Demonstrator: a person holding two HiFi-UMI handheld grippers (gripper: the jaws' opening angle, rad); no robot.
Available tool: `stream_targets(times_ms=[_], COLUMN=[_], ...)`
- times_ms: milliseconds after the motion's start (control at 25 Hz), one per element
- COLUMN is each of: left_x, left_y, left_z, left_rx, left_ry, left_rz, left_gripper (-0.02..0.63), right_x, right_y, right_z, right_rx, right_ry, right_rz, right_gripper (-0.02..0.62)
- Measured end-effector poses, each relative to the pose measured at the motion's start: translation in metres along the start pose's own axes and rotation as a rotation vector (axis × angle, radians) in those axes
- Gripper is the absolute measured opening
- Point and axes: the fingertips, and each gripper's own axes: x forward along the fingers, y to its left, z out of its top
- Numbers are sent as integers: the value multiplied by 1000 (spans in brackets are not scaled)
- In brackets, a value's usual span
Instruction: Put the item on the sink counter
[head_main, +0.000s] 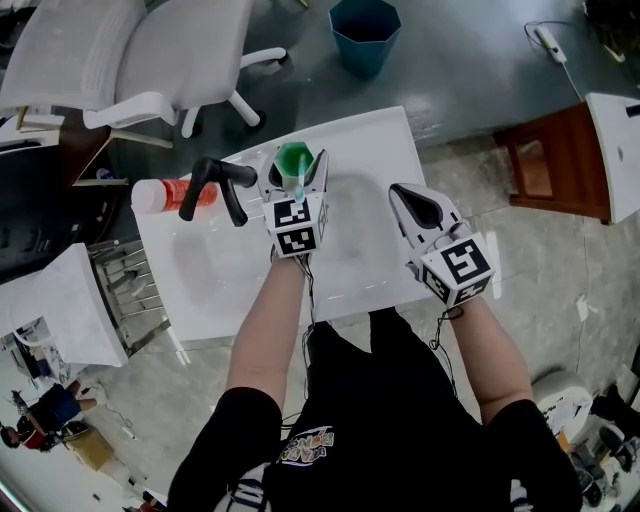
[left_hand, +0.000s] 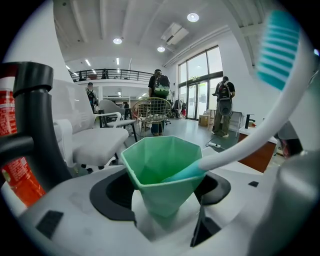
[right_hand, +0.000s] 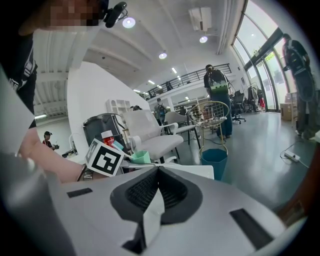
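The left gripper (head_main: 296, 163) clamps the upright green cup (left_hand: 162, 172) holding a toothbrush (left_hand: 250, 135) over the sink counter's (head_main: 370, 160) far side, beside the faucet (head_main: 215, 185); the right gripper (head_main: 405, 196), closed on nothing, stands apart.

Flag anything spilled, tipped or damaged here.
Nothing stands out. The left gripper holds the green cup upright, the toothbrush leaning inside it, and no spill shows on the white counter.

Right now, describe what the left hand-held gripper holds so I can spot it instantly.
Over the white counter, right of the black faucet and the red bottle, is the left hand-held gripper. Its jaws clamp a faceted mint-green cup, the only green thing there, with a white-and-teal toothbrush leaning in it.
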Motion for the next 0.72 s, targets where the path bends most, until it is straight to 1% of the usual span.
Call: stream_targets(times_ms=[120, 360, 720], left_x=[2, 5, 0], left_y=[-1, -4, -5], left_z=[-2, -2, 0], left_rx=[3, 16, 35], left_ry=[-1, -34, -133], left_rz=[-8, -21, -6], left_gripper=[330, 330, 330], right_x=[2, 6, 9], right_y=[0, 0, 0], right_z=[1, 0, -2], right_rx=[1, 4, 4], right_ry=[0, 3, 10], right_rz=[2, 9, 17], right_gripper=[54, 54, 54])
